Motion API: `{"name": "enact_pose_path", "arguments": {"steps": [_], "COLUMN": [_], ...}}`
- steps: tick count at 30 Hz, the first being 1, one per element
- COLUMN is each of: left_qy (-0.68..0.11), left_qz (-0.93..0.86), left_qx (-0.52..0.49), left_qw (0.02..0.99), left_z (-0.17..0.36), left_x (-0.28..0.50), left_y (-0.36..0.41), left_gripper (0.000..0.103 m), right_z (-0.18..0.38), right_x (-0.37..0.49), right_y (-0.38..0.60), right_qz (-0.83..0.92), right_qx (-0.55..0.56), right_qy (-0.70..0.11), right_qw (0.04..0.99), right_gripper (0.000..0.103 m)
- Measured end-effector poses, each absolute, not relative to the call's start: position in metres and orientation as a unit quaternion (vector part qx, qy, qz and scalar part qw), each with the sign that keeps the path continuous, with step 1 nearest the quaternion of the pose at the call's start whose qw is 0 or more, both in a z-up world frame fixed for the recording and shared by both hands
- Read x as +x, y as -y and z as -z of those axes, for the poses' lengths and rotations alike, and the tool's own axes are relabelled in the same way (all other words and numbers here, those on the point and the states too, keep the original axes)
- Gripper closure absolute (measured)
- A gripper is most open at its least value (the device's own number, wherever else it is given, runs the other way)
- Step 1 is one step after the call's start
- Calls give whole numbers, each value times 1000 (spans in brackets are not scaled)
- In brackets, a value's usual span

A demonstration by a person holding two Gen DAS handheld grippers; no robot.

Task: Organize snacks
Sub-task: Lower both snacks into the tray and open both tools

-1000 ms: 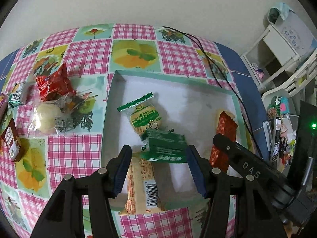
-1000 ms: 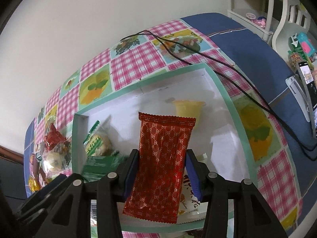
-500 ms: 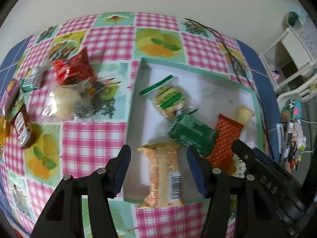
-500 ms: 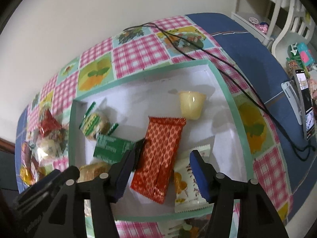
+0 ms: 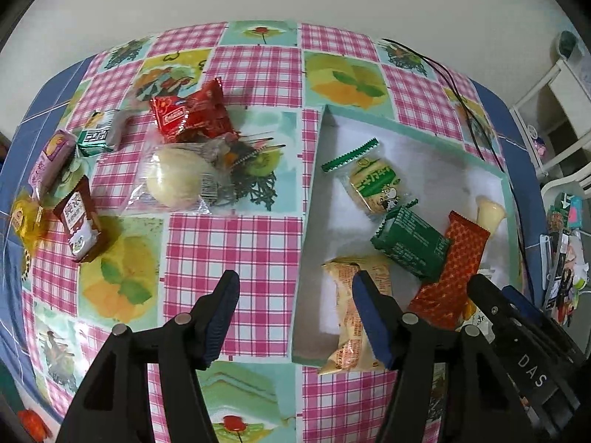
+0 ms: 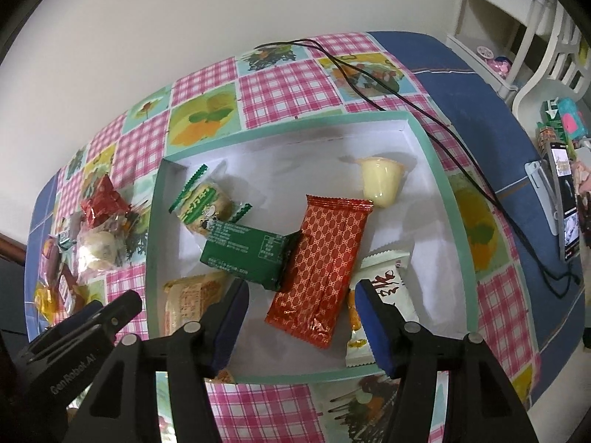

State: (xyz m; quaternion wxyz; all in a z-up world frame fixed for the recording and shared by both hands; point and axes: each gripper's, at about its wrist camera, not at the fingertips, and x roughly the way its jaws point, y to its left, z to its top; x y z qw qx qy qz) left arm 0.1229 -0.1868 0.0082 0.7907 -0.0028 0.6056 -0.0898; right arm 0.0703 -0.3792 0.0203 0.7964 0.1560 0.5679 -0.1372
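Taking the box (image 5: 308, 199) as the landmark, the snacks not yet sorted lie in a loose heap on the tablecloth (image 5: 229, 243) to its left: a yellow candy (image 5: 22, 217) farthest out, then a purple packet (image 5: 51, 162), a brown stick packet (image 5: 78, 221), a small green-and-white packet (image 5: 96, 136), a red bag (image 5: 192, 112) and a clear-wrapped bun (image 5: 173, 177) nearest the box wall. They sit there, I judge, because they await their turn.

The left gripper (image 5: 295, 308) hangs above the tablecloth at the box's left wall, its jaws opening with nothing between them (probably being readied for the heap).

Inside the box, going rightwards, lie an orange-beige packet (image 6: 192, 299), a round biscuit in green-edged wrap (image 6: 203, 203), a green packet (image 6: 245, 254) overlapping a long red wafer packet (image 6: 325, 262), a white packet (image 6: 384, 288) and a yellow jelly cup (image 6: 380, 181) toward the far right corner. They lie flat and jumbled, as things dropped in rather than lined up.

The right gripper (image 6: 301, 319) hovers over the box's near edge, jaws apart and empty, with the red wafer packet lying free below them. A black cable (image 6: 406, 99) runs past the box's right side.
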Motion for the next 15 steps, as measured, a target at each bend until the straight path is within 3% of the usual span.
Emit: {"name": "enact_pose_path", "arguments": {"steps": [4, 8, 15], "left_qy": [-603, -603, -597], "left_qz": [89, 80, 57], "left_qx": [-1, 3, 16], "left_qw": [793, 794, 800], "left_z": [-9, -7, -2], "left_x": [123, 124, 126], "left_y": [184, 181, 174], "left_gripper": [38, 25, 19], "right_z": [-21, -18, -10], "right_x": [70, 72, 73], "right_y": [377, 374, 373], "right_qz": [136, 139, 135], "right_qx": [153, 148, 146], "right_qy": [-568, -572, -582], "right_qw": [797, 795, 788], "right_gripper": [39, 23, 19]}}
